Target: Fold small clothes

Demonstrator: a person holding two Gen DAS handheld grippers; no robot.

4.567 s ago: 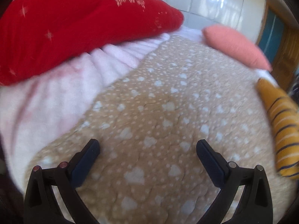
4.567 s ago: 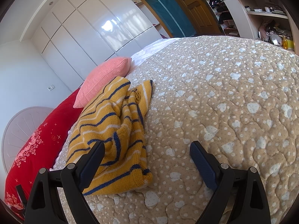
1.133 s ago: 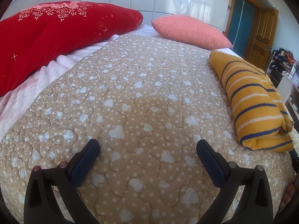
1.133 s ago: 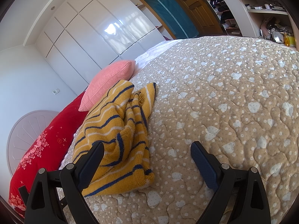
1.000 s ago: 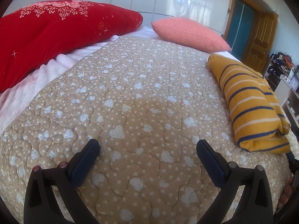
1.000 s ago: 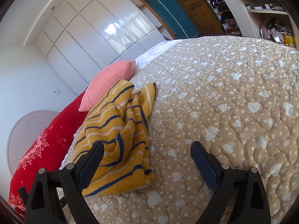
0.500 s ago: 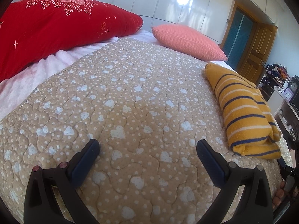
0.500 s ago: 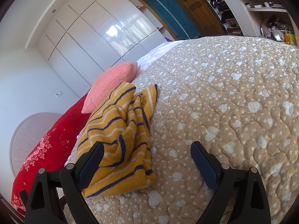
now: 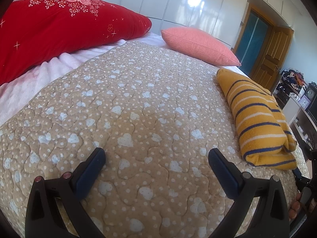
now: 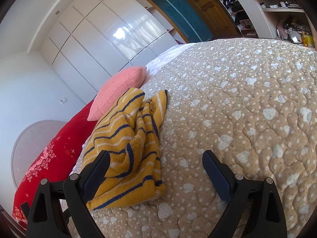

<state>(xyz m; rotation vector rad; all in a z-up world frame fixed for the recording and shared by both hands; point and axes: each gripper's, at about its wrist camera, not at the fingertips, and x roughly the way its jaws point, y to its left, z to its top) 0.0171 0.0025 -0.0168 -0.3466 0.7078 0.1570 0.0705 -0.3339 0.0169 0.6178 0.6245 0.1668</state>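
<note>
Over the last seconds the left gripper [image 9: 156, 164] had drawn back from the red pillow [image 9: 59, 29] and hung over bare quilt [image 9: 138, 103], jaws open and empty. The striped sweater [image 9: 255, 119] lay folded at the quilt's right side, unchanged. The right gripper [image 10: 156, 170] hovered just beside it, jaws open. The fold was judged complete.
</note>
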